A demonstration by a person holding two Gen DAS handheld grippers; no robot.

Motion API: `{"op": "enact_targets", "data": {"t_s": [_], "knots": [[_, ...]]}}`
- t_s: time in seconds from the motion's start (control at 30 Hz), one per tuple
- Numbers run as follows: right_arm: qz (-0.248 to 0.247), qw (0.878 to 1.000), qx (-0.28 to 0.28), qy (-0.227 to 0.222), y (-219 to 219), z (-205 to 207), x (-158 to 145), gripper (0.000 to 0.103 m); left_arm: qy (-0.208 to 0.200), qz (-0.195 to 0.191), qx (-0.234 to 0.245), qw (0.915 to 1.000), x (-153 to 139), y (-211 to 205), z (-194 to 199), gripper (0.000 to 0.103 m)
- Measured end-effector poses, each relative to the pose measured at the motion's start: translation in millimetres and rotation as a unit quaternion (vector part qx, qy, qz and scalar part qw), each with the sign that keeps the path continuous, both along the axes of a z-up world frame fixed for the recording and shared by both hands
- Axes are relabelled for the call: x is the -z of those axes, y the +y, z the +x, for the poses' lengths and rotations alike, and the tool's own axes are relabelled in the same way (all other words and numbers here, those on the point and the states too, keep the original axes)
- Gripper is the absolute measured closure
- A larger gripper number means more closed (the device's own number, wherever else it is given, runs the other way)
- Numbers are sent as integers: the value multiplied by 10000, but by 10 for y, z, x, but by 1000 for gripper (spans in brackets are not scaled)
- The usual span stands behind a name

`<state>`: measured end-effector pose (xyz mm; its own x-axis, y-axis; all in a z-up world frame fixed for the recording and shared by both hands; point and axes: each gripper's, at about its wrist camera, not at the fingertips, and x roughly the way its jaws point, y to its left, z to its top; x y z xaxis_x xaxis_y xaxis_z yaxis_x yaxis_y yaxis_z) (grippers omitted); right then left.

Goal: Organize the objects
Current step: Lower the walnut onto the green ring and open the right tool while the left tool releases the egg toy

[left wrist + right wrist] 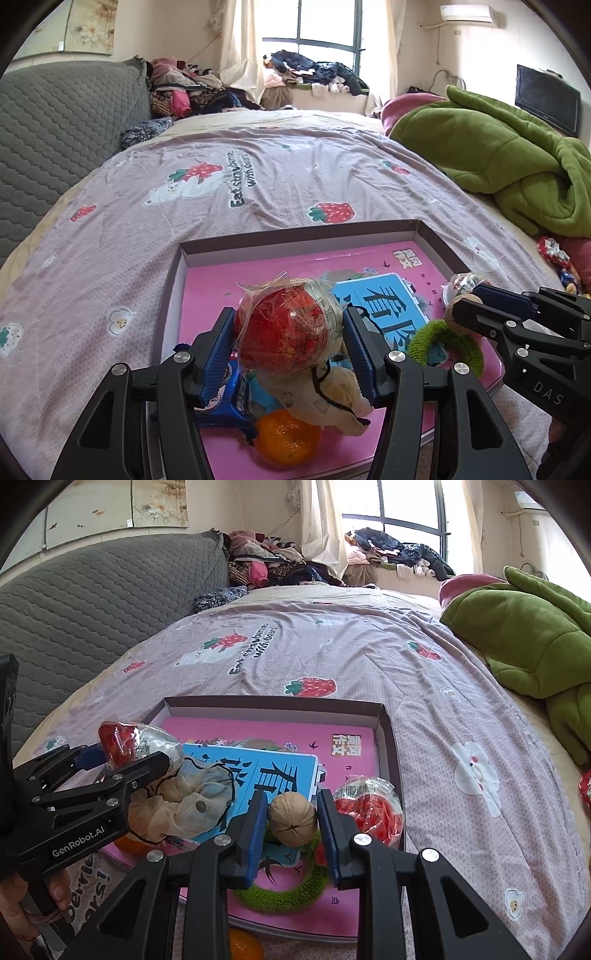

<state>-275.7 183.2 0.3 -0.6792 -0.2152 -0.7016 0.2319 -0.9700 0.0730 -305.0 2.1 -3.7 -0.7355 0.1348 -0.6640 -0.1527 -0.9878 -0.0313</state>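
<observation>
The left gripper is holding a red cellophane-wrapped ball, its jaws pressing against both sides, above the near part of the shallow box lying on the bed. The right gripper is gripping a walnut between narrowly set jaws, over the box's near right area. Inside the box a pink book is lying flat, a blue book resting on it. A cream scrunchie, an orange and a green scrunchie are sitting at the box's near end. Another red wrapped item is lying against the box's right wall.
</observation>
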Motion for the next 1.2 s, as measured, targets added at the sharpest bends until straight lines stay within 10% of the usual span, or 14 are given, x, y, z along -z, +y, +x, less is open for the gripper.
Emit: {"op": "enact_targets", "data": {"t_s": [1.2], "knots": [[309,9992,-6,-257,-83,-15,163,74,-280,-125,-200,9993,147,-50,-46,43]]}}
